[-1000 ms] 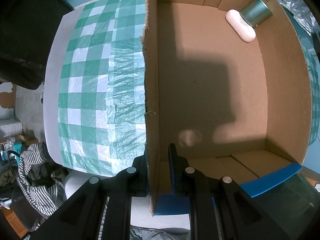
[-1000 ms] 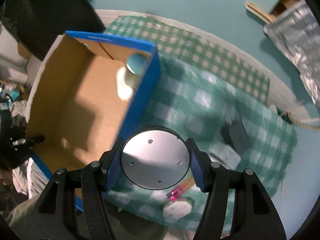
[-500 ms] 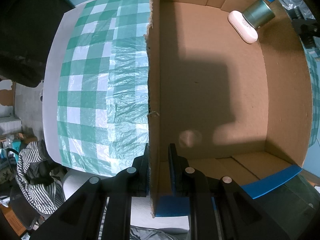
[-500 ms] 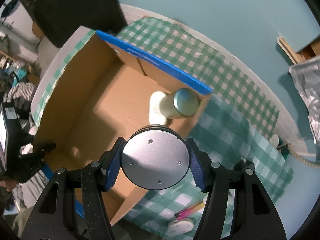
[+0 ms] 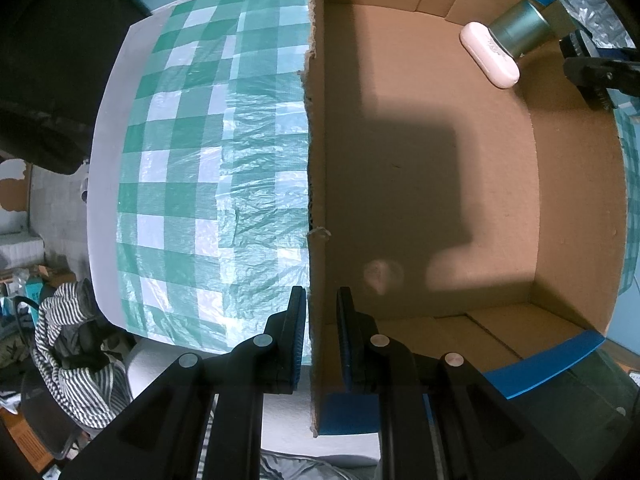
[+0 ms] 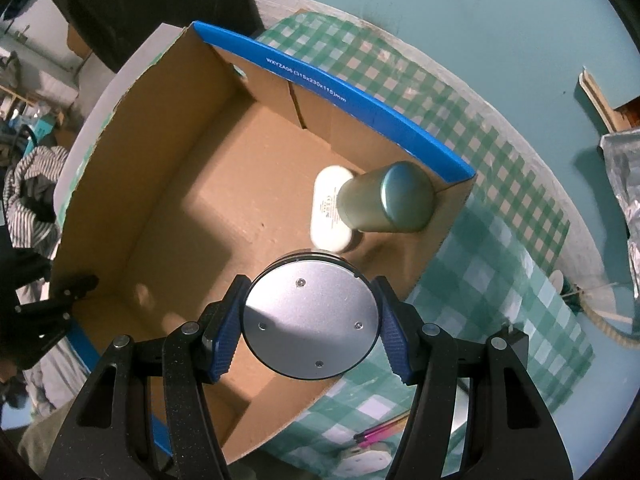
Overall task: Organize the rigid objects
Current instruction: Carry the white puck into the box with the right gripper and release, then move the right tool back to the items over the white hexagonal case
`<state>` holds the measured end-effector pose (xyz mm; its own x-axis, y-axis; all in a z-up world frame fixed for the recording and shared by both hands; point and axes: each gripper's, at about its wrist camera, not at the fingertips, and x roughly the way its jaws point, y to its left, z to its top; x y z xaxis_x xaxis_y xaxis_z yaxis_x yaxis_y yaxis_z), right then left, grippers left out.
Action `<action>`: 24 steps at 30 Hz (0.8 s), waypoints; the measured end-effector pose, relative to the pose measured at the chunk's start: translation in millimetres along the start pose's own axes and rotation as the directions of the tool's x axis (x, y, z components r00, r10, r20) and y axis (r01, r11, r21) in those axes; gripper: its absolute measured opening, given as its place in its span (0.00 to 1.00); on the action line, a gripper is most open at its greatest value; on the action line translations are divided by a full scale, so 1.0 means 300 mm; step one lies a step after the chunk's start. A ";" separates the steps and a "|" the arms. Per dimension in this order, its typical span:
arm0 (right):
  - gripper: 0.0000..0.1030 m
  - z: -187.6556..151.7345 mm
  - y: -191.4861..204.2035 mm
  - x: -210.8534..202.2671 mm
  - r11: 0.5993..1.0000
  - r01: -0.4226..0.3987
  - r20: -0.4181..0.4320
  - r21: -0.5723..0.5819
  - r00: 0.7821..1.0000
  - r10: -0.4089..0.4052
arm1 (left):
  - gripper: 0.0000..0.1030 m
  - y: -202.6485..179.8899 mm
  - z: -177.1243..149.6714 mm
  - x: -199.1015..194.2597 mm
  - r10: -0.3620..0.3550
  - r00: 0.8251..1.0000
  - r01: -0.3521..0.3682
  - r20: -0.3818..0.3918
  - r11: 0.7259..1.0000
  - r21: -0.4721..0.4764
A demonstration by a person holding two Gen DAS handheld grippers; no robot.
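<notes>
The left gripper (image 5: 320, 336) is clenched on the brown cardboard box (image 5: 440, 160) wall. The right gripper (image 6: 310, 322) grasps a round silver metal disc (image 6: 310, 320) above the box floor; released carelessly, it could knock the green cylindrical can (image 6: 384, 204).

Open cardboard box (image 6: 192, 208) with blue-edged flaps, resting on a green checked cloth (image 5: 192, 160). In its far corner a green metallic cylinder (image 6: 388, 200) stands upright, a white oval case (image 6: 328, 216) lying flat against its base. A round silver disc (image 6: 310, 320), flat face to the camera, is clamped between blue pads over the box's near wall.
</notes>
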<state>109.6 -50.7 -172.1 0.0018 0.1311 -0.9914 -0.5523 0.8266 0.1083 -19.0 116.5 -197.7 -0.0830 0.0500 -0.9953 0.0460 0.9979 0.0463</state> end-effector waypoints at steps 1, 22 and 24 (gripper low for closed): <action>0.60 0.000 0.001 0.001 1.000 0.002 0.000 0.001 1.000 -0.002 | 0.15 0.000 0.000 0.001 0.001 1.000 -0.001 -0.001 1.000 0.000; 0.60 -0.032 -0.033 -0.140 0.998 0.006 0.085 0.061 0.996 -0.011 | 0.15 -0.023 -0.014 -0.004 0.000 1.000 0.000 0.006 1.000 0.012; 0.60 -0.049 -0.044 -0.153 0.997 0.004 0.089 0.076 0.996 -0.011 | 0.15 -0.024 -0.017 -0.003 0.000 1.000 0.000 0.004 1.000 0.012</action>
<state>104.6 -75.8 -129.0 0.0823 0.1706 -0.9819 -0.4869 0.8665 0.1097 -24.3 109.6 -196.7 -0.0786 0.0501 -0.9956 0.0584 0.9973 0.0455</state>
